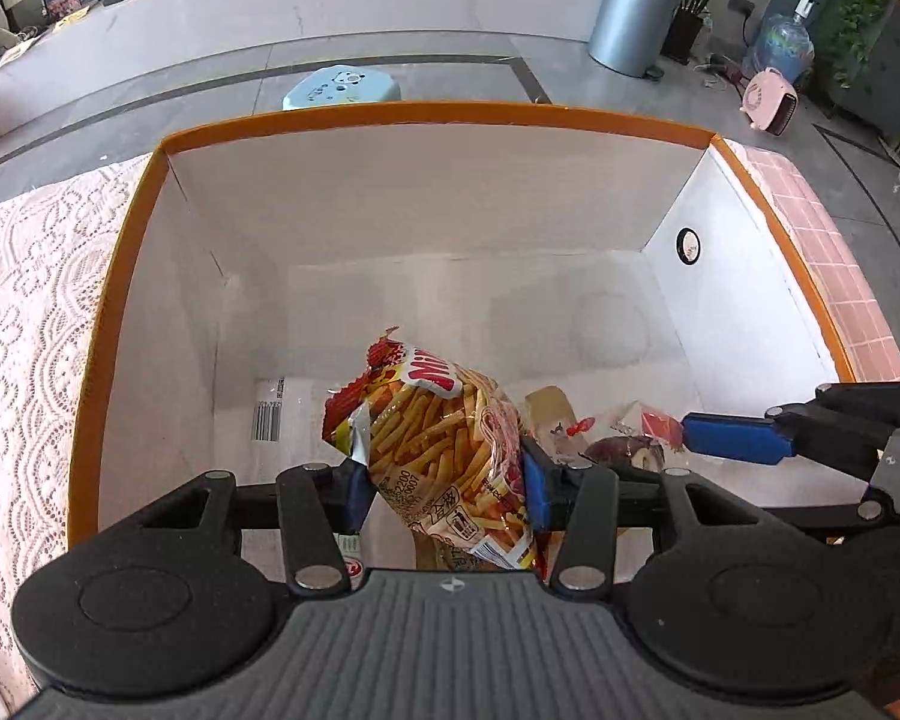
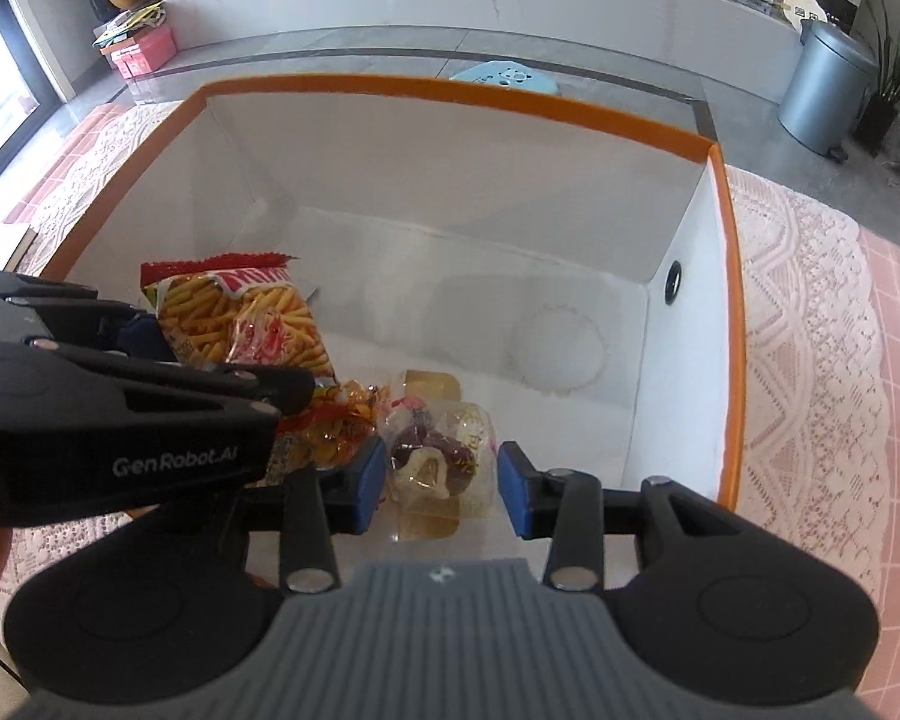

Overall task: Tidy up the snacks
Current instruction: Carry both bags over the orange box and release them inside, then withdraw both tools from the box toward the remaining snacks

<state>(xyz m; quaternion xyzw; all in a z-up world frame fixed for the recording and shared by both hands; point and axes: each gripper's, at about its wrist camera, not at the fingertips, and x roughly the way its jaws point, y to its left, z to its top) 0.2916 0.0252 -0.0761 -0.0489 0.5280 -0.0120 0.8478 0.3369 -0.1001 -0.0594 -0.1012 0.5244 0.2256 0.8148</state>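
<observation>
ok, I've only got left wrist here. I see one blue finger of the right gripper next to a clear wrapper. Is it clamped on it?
Observer: No. In the right wrist view the right gripper straddles a clear-wrapped chocolate pastry, and there is a gap between the wrapper and its right pad.
Operator: Anything else down there that the fries bag hides from me?
Observer: Yes, an orange-and-yellow candy pack lies on the floor of the box, just left of the pastry.
</observation>
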